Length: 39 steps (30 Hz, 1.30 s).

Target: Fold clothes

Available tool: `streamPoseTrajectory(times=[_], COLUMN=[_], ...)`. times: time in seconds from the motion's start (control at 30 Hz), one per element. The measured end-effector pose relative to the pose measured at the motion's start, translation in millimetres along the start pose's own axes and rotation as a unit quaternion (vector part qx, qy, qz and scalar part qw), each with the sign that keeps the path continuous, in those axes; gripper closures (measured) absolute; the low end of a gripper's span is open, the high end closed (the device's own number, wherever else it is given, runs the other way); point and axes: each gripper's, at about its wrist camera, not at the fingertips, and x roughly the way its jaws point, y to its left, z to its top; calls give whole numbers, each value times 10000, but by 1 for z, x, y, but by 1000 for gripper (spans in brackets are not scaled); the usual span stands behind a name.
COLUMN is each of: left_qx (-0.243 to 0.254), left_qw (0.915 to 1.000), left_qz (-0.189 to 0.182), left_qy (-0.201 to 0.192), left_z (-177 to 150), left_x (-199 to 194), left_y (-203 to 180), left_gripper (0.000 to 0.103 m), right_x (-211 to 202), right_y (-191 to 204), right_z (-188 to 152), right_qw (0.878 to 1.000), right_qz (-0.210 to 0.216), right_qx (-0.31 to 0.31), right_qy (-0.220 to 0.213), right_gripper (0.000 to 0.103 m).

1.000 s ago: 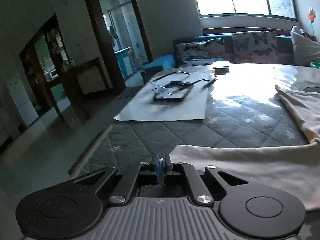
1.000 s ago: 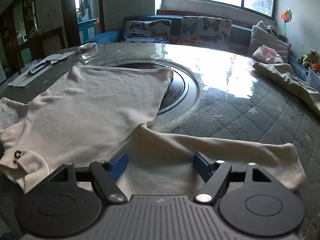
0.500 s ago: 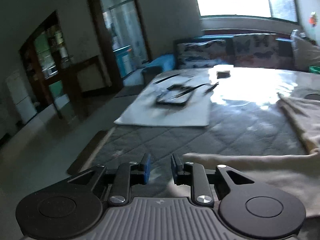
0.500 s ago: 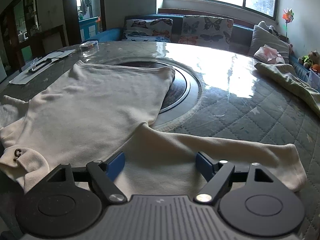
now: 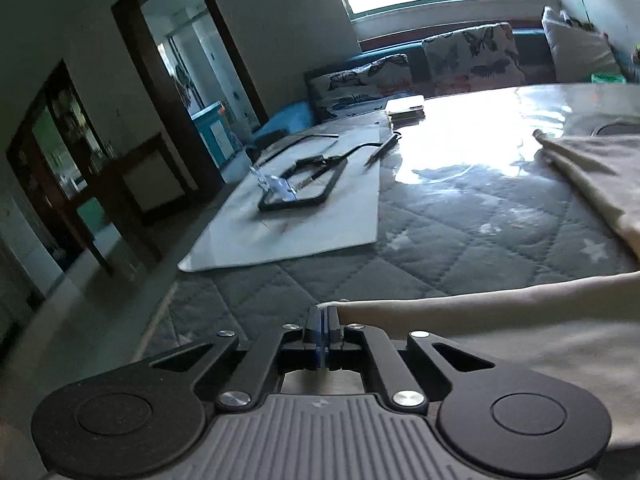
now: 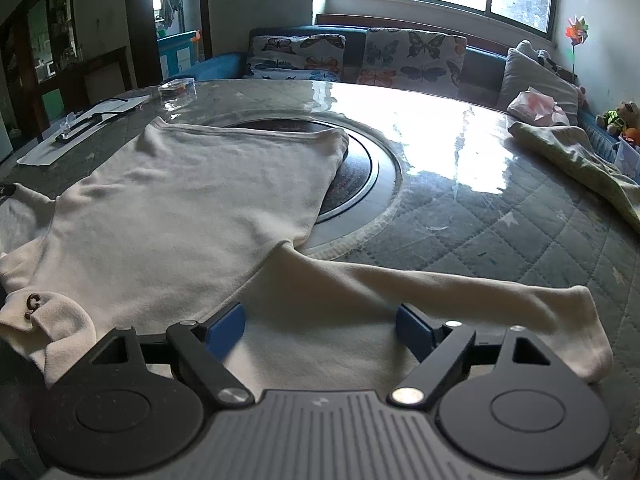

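A cream long-sleeved top [image 6: 192, 208] lies spread flat on the quilted table [image 6: 500, 248], collar toward me, one sleeve [image 6: 460, 296] stretched to the right. My right gripper [image 6: 320, 324] is open and empty, its blue pads just above the top near the right shoulder. In the left wrist view the other sleeve [image 5: 500, 320] runs across the lower right. My left gripper [image 5: 322, 320] has its jaws closed together at the sleeve's cuff end; whether cloth sits between them does not show.
A white sheet [image 5: 296, 216] with a black frame, cable and pen lies on the table's left side. A small box [image 5: 405, 105] stands beyond it. A greenish garment [image 6: 580, 164] lies at the right edge. A dark round inset [image 6: 352, 176] sits mid-table. A sofa stands behind.
My left gripper opened slightly half a second ago and has closed again at the cuff end of the sleeve, its view tilting. My right gripper has stayed open and nearly still.
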Motion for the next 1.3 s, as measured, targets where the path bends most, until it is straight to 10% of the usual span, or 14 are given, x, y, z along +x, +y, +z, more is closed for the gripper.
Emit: streamPoseTrajectory(times=[0.4,0.6,0.87,1.3], left_qx=[-294,-116,990,1516], left_qw=[9996,9899,9531,9471], left_qz=[37,-1326,-2729,-2743], left_qy=[-37,-491,-856,-689], left_z=[8,15,-4,-29], left_x=[-17,-85,-134,-147], left_y=[14,-23,-92,-95], left_gripper=[95,95,97,94], right_x=[-7,-24,-34,-39], right_y=[4,21,58,72], right_z=[2,6,9,-11], right_qw=[9999,9988,9927,9884], right_qz=[-43,245,821,946], right_qx=[-120,-364,-824,-1181], right_qy=[-53,-197,-312,-91], right_gripper=[17,17,17,17])
